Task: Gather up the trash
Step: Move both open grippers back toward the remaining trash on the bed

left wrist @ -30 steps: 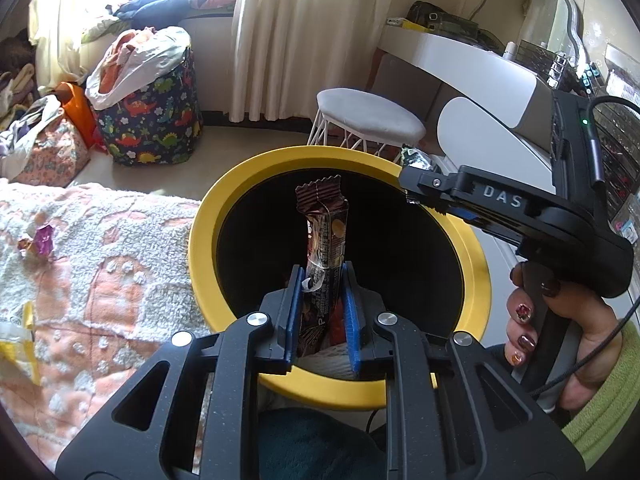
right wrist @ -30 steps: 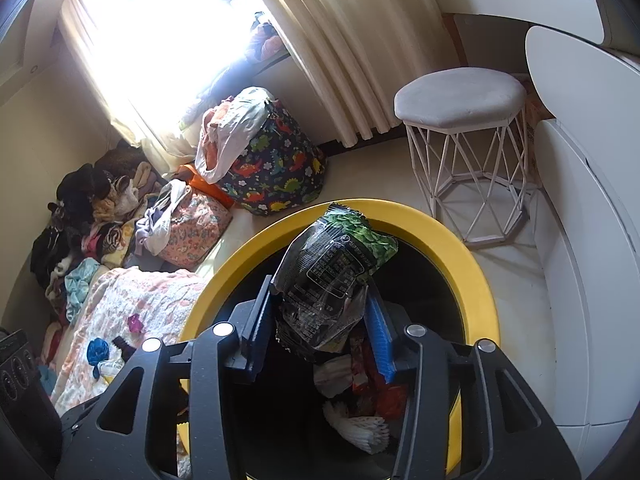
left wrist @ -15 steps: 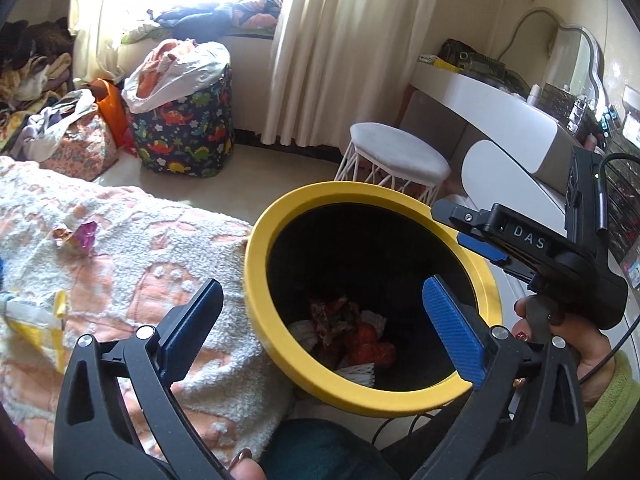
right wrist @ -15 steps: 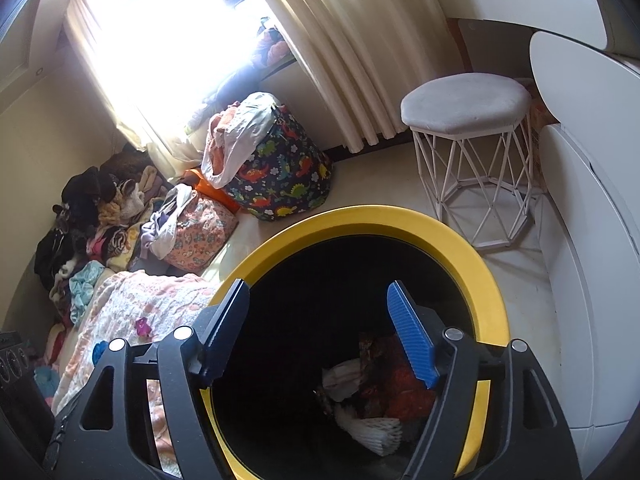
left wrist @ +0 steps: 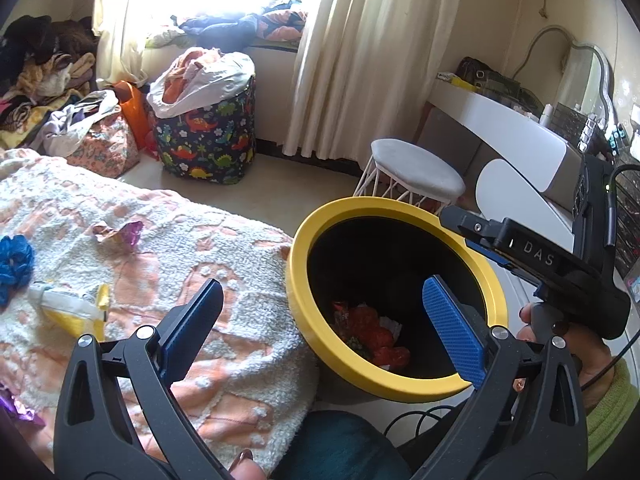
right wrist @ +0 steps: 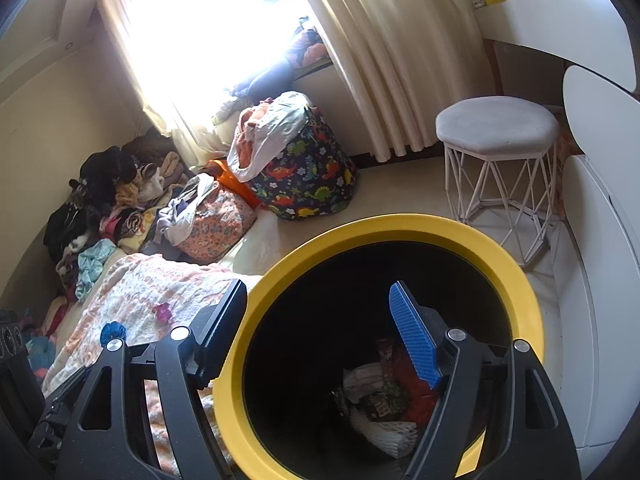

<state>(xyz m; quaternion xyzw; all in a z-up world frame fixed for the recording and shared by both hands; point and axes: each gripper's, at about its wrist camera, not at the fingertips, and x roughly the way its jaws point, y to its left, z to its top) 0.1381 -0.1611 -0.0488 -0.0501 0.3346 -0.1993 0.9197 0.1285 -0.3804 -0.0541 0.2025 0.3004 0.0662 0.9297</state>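
Both my claws are empty now. A second ago my left claw [left wrist: 320, 328] pinched a brown snack bar wrapper upright over the bin and my right claw [right wrist: 320, 332] held a crumpled black-and-green bag there; the jaws of both have just been opening, the left ones now spread very wide, the right ones well apart, and nothing sits between either pair. Both pieces have gone into the yellow-rimmed bin [left wrist: 304, 240], where red and orange wrappers [left wrist: 368, 328] lie on the dark bottom next to white crumpled paper [right wrist: 380, 428]. So that drop is done, I judge, and my left claw has swung off the bin toward the bed. There the work goes on: on the fuzzy peach-and-white blanket [left wrist: 224, 248], just beside the bin, a yellow-and-white packet [left wrist: 68, 308] lies nearest to me, a blue crumpled scrap [left wrist: 14, 260] beyond it near the left edge, and a purple foil wrapper [left wrist: 118, 234] farther back toward the middle. Past the bed stand a dinosaur-print hamper [left wrist: 208, 132] and a white stool [left wrist: 416, 168], neither of them mine to clear.
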